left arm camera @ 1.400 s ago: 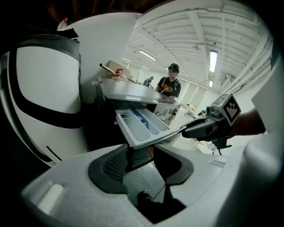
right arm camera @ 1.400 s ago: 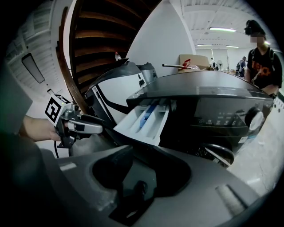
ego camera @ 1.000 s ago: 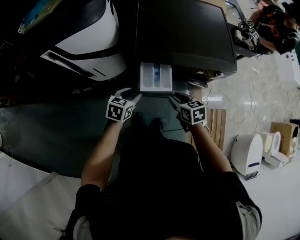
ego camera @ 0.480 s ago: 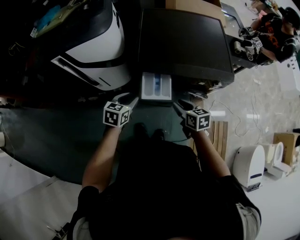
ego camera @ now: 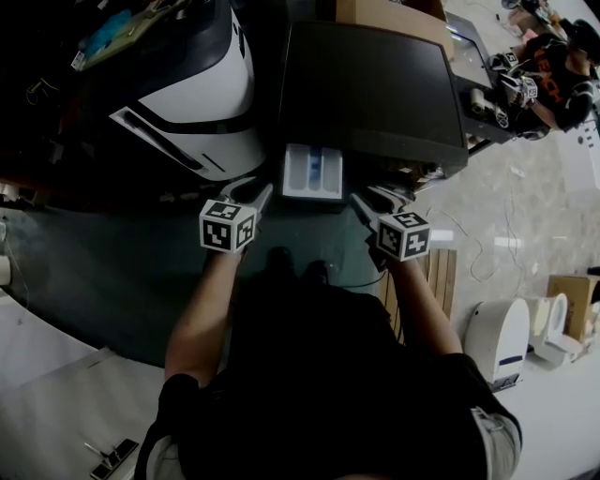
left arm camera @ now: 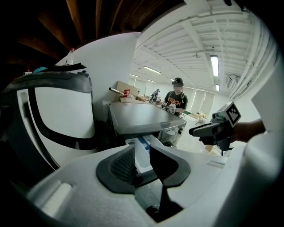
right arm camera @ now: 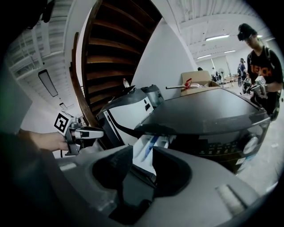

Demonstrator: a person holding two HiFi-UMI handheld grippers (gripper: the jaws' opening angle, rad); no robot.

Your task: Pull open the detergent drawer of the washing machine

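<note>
The dark-topped washing machine (ego camera: 375, 89) has its white detergent drawer (ego camera: 312, 173) pulled out, showing a blue compartment. My left gripper (ego camera: 255, 192) hovers just left of the drawer's front corner. It is open, its jaws have just been closing, and nothing is between them. My right gripper (ego camera: 373, 202) hovers just right of the drawer, open and empty. In the left gripper view the drawer (left arm camera: 142, 148) shows beyond the gap of the left gripper (left arm camera: 142, 162), with the right gripper (left arm camera: 208, 130) off to the side. The right gripper view frames the drawer (right arm camera: 148, 150) the same way.
A white-and-black appliance (ego camera: 197, 94) stands to the left of the machine. A cardboard box (ego camera: 389, 9) rests on the machine's far edge. A person (ego camera: 553, 66) with grippers works at the back right. A wooden pallet (ego camera: 439, 272) and a small white device (ego camera: 494, 328) sit on the floor at right.
Both grippers have lifted and drawn slightly apart from the drawer's front. The left gripper's fingers stand closer together than before. The drawer stays pulled out.
</note>
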